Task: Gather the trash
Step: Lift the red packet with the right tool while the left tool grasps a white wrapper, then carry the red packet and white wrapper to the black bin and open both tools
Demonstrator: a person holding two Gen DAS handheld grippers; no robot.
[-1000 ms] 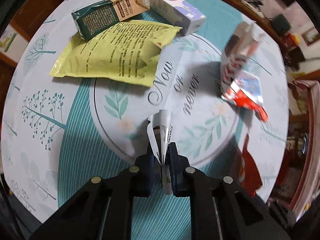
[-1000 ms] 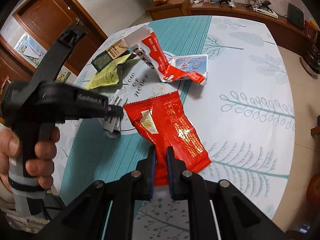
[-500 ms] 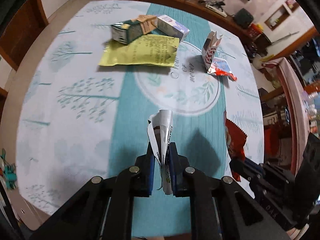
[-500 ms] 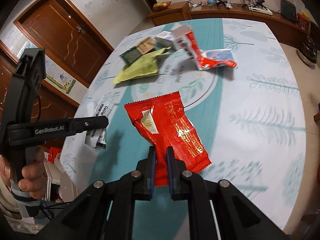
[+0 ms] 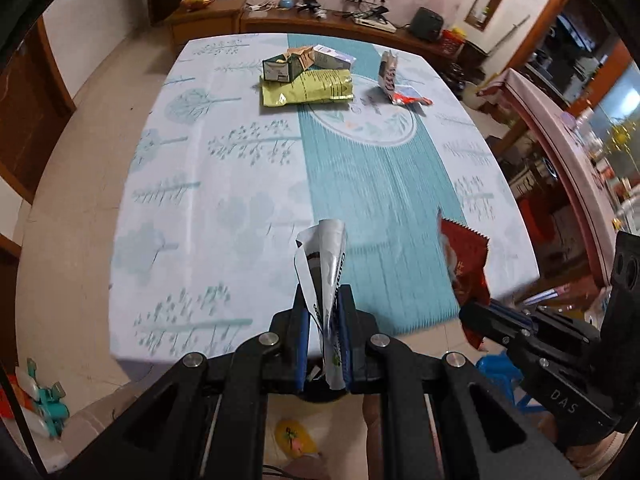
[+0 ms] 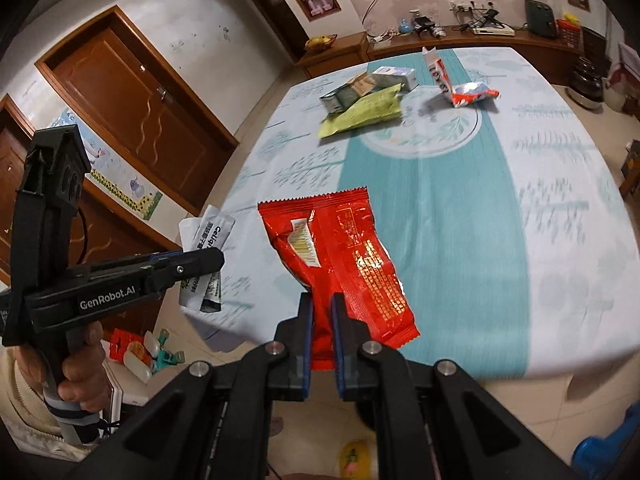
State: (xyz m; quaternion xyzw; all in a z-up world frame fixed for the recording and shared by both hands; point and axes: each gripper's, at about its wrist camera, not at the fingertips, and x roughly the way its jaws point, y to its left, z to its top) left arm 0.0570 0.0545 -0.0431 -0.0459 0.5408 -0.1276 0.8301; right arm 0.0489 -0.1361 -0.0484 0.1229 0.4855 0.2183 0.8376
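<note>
My left gripper (image 5: 324, 312) is shut on a white and silver wrapper (image 5: 326, 264), held above the near table edge; it also shows in the right wrist view (image 6: 206, 240). My right gripper (image 6: 322, 320) is shut on a red snack bag (image 6: 340, 256), which also shows in the left wrist view (image 5: 466, 268). At the far end of the table lie a yellow-green pouch (image 5: 306, 88), a green and brown carton (image 5: 286, 66), a white box (image 5: 332, 58) and a red and white wrapper (image 5: 394, 84).
The table (image 5: 224, 184) has a white and teal patterned cloth. A wooden sideboard (image 5: 320, 16) stands behind it. Toys (image 5: 40, 404) lie on the floor at the left. A blue stool (image 5: 496, 368) and a wooden door (image 6: 136, 92) are nearby.
Both grippers have pulled back from the table middle to beyond its near edge, carrying the wrapper and the red bag. The other trash now looks far away.
</note>
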